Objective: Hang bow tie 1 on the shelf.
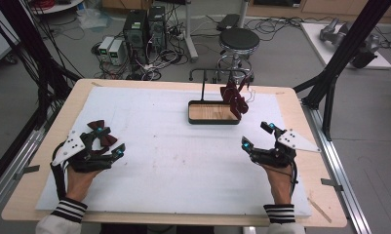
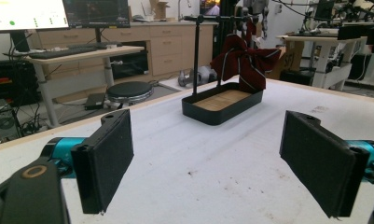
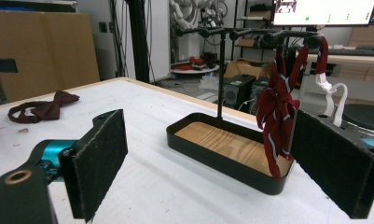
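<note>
Black felt-faced jaws on both grippers stand wide apart with nothing between them. Left gripper (image 1: 108,142) rests low at the near-left of the white mat (image 1: 173,161); right gripper (image 1: 258,135) sits at the near-right, angled toward the stand.

Loose bow tie (image 1: 101,133), dark red, lies flat on the mat just beside the left gripper's far jaw, apparently not gripped. From the right gripper view it lies off to the left with its strap looped out (image 3: 41,109).

Second bow tie (image 3: 277,116), dark red with pale stripes, already hangs from the black rail (image 3: 250,32) of the stand, drooping over the right end of the wood-floored tray (image 3: 222,142).

Judgement: roughly halfway. One tie hung, one left on the table. Remaining work looks like picking up the loose tie, carrying it across and hooking it on the free stretch of rail.
</note>
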Demonstrator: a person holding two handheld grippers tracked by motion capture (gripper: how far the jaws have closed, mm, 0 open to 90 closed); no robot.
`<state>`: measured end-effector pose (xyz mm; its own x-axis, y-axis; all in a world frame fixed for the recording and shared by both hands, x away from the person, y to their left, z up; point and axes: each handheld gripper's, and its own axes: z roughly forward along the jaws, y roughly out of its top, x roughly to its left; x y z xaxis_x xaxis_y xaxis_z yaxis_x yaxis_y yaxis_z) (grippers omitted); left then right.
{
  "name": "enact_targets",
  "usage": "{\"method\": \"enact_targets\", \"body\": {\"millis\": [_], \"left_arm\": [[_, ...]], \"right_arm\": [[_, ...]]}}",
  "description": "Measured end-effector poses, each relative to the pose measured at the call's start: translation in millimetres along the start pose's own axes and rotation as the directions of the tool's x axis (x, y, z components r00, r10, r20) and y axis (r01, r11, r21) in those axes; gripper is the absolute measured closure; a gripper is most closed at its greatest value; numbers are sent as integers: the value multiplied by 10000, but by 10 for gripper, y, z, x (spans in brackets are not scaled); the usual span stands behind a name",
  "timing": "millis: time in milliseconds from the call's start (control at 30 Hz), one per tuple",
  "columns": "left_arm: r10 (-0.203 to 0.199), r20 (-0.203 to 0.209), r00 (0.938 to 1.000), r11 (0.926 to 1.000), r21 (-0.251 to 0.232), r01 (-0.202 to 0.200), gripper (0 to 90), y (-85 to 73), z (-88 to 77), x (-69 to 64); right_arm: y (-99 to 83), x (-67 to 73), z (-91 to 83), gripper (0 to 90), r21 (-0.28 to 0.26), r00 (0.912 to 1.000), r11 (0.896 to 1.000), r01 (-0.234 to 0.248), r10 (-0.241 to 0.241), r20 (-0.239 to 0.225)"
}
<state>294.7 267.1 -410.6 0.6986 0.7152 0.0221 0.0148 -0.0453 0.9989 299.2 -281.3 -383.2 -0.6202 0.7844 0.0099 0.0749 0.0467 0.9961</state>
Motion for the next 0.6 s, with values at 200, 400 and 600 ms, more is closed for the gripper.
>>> {"method": "enact_targets", "body": {"millis": [200,400,600], "left_arm": [[-47,-20,10000,10000,11,47,177,-16,20,25],[-9,-13,10000,10000,44,10,177,-20,26,19],[-31,-86,10000,10000,73,31,177,-32,27,27]], "right_arm": [[-156,23,-79,106,-208,9997,9998,-48,52,220],[-266,37,-126,107,-298,9994,9995,-139,148,297],[-336,33,-145,106,-266,9992,9996,-126,136,374]]}}
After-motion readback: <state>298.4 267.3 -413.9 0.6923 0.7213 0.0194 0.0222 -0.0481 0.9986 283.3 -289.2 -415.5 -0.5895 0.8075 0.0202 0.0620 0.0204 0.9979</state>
